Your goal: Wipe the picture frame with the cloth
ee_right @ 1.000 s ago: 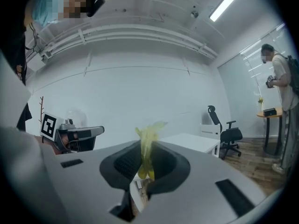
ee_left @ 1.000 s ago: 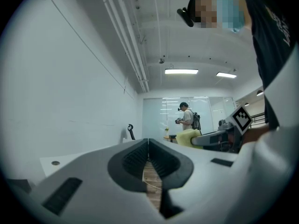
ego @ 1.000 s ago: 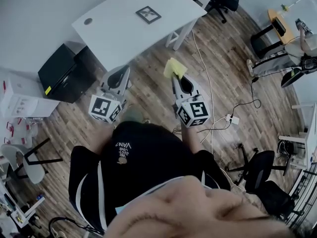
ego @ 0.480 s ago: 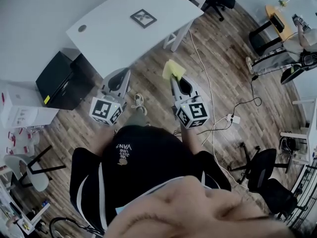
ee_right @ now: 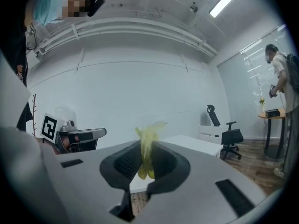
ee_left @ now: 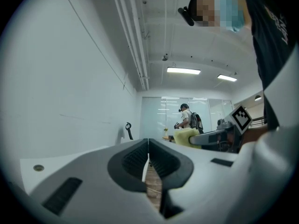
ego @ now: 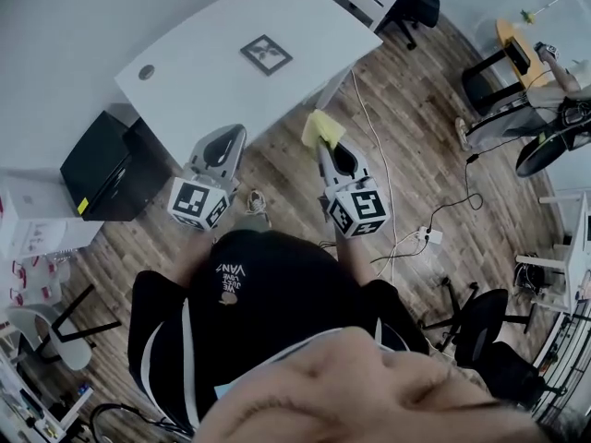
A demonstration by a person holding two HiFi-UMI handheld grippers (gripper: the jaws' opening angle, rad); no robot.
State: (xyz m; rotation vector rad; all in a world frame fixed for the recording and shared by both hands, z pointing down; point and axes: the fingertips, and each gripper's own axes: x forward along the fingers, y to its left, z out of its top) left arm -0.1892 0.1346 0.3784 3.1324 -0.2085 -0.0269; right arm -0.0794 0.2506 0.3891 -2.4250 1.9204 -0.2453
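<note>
On the white table (ego: 194, 90) a small dark square picture frame (ego: 266, 53) is seen lying untouched, well apart from the crumpled yellow cloth (ego: 322, 127), which is pinched in the jaws of the right gripper (ego: 325, 144). The jaws of the left gripper (ego: 233, 133) are pressed together, empty. Wiping is judged not begun; all of it is left.

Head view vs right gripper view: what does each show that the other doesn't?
Head view only: the picture frame lying flat on the white table, untouched, and the person's dark shirt. Right gripper view only: up close, the right gripper with its jaws shut on the yellow cloth, plus a ceiling light strip. Both: the cloth and the left gripper.
</note>
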